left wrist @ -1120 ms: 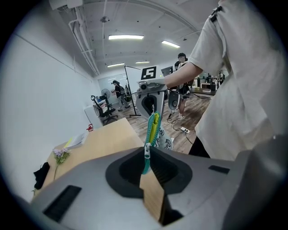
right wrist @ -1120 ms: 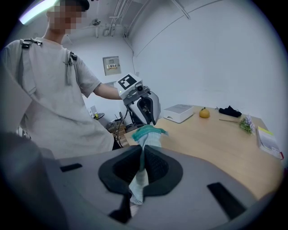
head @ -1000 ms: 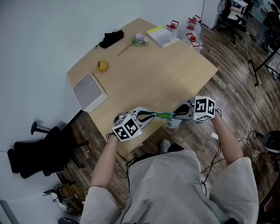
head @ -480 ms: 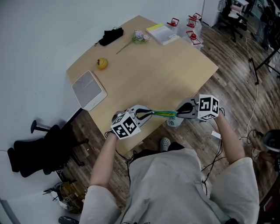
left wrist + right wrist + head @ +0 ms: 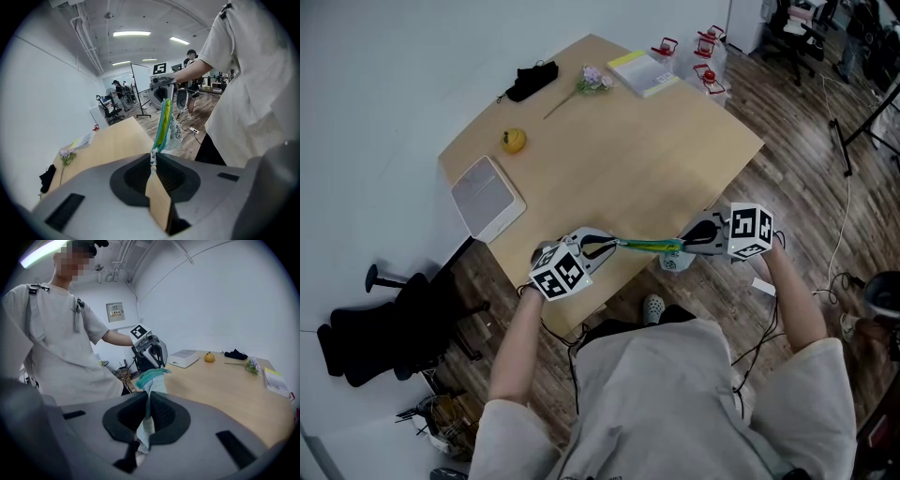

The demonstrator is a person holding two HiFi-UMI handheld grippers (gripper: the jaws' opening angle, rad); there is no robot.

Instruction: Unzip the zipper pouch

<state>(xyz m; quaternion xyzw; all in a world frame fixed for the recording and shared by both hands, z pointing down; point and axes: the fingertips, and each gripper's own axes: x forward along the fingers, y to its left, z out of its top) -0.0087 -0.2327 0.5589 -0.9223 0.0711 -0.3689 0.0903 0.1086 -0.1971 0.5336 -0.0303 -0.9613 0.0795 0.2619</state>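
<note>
the zipper pouch [image 5: 649, 246] is held up in the air, stretched between the two tools above the near edge of the worktop [image 5: 619, 159]. the left hand-held gripper [image 5: 612, 245] is pinched almost closed on the zipper pull [image 5: 151, 158]. the right hand-held gripper [image 5: 682, 247] is clamped tight on the pouch fabric at the other end.

Bright ceiling strip lights [image 5: 131, 33], fisheye edges (dark vignette)

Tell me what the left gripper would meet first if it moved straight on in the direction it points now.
The zipper pouch that the left gripper itself pinches, stretched straight ahead. Right behind it, probably the right gripper, which holds the other end.
</note>
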